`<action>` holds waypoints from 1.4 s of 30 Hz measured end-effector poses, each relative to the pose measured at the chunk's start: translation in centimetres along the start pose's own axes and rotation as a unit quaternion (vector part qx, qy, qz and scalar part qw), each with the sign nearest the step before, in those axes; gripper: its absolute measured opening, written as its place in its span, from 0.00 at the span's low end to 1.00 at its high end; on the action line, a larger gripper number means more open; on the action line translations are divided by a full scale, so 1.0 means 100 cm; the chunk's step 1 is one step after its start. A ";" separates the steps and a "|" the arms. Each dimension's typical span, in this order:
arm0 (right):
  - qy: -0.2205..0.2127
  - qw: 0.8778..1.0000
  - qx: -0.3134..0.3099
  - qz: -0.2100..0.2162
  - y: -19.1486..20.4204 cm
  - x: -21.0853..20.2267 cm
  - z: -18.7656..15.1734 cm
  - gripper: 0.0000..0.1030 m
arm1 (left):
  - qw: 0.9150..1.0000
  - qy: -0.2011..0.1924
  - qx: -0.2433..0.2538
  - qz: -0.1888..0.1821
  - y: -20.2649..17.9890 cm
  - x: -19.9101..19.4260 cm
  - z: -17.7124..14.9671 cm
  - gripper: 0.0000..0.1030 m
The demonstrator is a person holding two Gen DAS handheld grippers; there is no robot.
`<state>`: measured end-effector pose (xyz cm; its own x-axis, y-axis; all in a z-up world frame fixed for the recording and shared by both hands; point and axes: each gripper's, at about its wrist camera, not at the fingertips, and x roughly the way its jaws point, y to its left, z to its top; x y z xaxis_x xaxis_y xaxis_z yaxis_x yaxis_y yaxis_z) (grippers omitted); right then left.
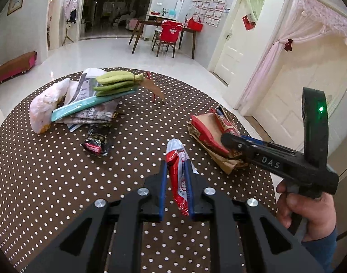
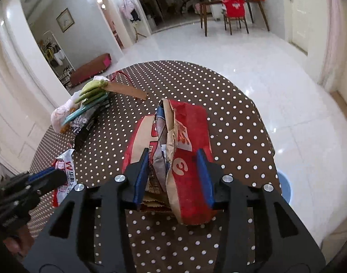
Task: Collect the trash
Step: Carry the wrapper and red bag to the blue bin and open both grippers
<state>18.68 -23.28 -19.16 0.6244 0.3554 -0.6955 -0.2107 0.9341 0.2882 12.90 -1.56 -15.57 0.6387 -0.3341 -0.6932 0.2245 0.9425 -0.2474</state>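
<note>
Polka-dot table (image 1: 59, 182): left gripper (image 1: 176, 182) pinches a red-white wrapper (image 1: 177, 159) (right gripper (image 2: 173, 177) clamps paper bags (image 2: 187, 136)).

We see our left gripper (image 1: 176, 177) in matte black, blue pads lining its jaws, round silver screws on the linkages. Our right gripper (image 2: 173, 177) looks identical, stamped "DAS", green light glowing on its black hoop. Bare-skinned right hand (image 1: 307, 207), blue sleeve.
</note>
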 end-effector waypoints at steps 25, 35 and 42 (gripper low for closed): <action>-0.105 0.985 0.137 -0.028 -0.153 -0.114 0.003 0.18 | 0.993 0.000 0.080 -0.084 -0.103 0.047 0.049 0.14; -0.009 0.967 0.249 -0.061 -0.264 -0.035 -0.047 0.31 | 0.979 0.070 0.149 -0.118 -0.182 0.125 0.064 0.14; -0.012 0.952 0.302 -0.050 -0.306 -0.020 -0.065 0.66 | 0.966 0.132 0.184 -0.122 -0.219 0.185 0.066 0.14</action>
<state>18.99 -52.37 -30.91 0.6373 0.2575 -0.7264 0.3171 0.7714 0.5516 24.66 -28.40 -18.47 0.3350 -0.4893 -0.8052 0.6222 0.7567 -0.2010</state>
